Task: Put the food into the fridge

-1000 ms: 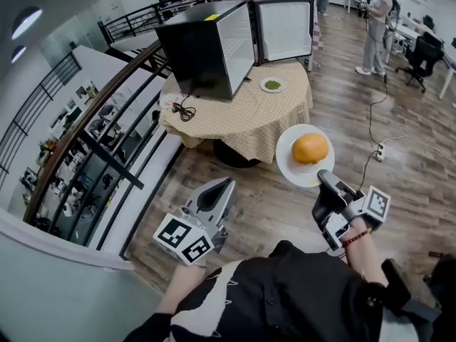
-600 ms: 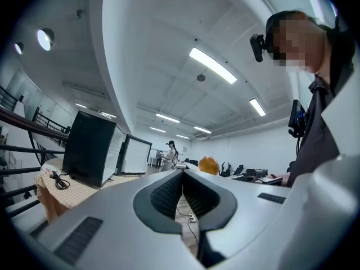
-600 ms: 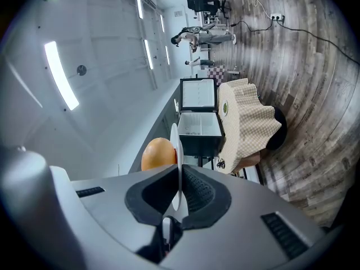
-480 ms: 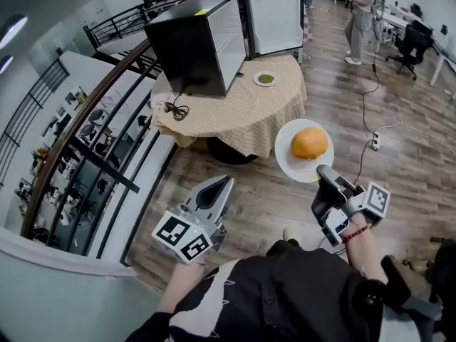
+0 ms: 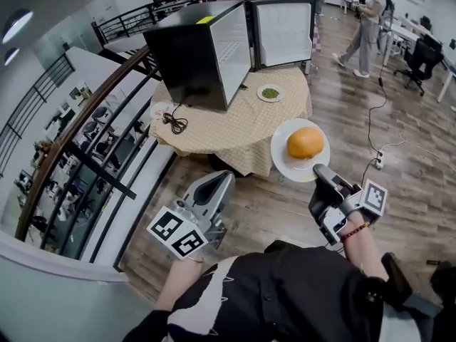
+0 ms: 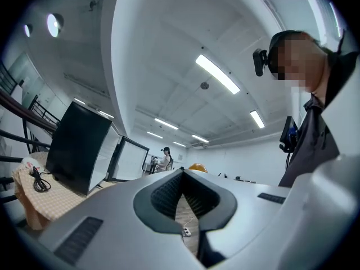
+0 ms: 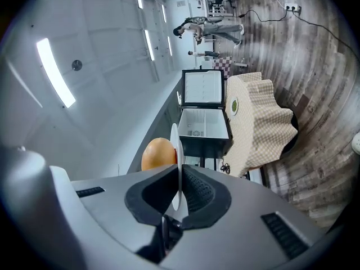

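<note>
My right gripper [image 5: 322, 179] is shut on the near rim of a white plate [image 5: 283, 164] that carries a round orange bun [image 5: 306, 142]. In the right gripper view the plate [image 7: 178, 151] stands edge-on between the pads, with the bun [image 7: 158, 153] on its left. Lower left, my left gripper [image 5: 215, 187] is shut with nothing in it; its tips [image 6: 182, 172] meet. The black fridge [image 5: 201, 52] stands on the round table [image 5: 229, 128] with its door [image 5: 283, 33] swung open. A small plate of green food [image 5: 270, 92] lies on the cloth before the fridge.
A coiled black cable [image 5: 173, 122] lies on the table's left side. A curved railing [image 5: 92, 112] over a drop runs along the left. A person [image 5: 360, 23] stands at the back right near desks and chairs. A power strip [image 5: 378, 157] lies on the wooden floor.
The plate with the bun has come slightly nearer the table's edge as the view shifted. Both grippers keep the same grip and stance.
</note>
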`<action>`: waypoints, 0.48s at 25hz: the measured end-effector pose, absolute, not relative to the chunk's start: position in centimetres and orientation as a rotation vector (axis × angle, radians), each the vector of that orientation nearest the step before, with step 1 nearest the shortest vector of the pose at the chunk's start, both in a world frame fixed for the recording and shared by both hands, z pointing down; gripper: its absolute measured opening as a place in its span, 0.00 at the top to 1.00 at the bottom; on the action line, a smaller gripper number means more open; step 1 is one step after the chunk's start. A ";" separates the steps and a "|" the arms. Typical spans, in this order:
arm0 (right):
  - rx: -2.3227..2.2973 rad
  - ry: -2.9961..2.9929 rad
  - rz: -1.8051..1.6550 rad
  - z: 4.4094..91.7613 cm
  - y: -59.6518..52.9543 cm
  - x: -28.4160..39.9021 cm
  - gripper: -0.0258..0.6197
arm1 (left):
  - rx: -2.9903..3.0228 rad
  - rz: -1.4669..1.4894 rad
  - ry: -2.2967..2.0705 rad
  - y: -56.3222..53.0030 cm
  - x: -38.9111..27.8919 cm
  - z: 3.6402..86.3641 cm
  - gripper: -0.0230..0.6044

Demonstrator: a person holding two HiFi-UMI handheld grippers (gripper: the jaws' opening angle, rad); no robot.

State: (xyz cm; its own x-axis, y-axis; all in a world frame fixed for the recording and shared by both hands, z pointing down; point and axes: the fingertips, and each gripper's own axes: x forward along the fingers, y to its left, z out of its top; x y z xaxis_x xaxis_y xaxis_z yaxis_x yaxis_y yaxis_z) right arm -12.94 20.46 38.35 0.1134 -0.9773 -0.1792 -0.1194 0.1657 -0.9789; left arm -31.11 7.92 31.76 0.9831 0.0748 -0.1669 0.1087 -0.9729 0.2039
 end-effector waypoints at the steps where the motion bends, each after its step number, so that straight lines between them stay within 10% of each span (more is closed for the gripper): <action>1: -1.210 1.286 -0.937 38.0 19.7 -11.9 0.92 | 2.910 -0.247 0.130 7.4 -30.2 31.4 0.94; 12: -1.148 1.368 -0.975 37.1 11.7 -0.7 0.92 | 3.066 -0.153 -0.044 1.7 -20.2 31.3 0.94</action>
State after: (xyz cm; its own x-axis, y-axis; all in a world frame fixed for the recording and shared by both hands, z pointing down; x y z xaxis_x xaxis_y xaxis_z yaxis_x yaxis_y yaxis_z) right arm -0.68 11.73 37.10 0.0133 -0.9776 -0.2102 -0.1205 0.2071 -0.9709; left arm -20.23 1.65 31.31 0.9946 -0.0324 -0.0983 -0.0252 -0.9970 0.0730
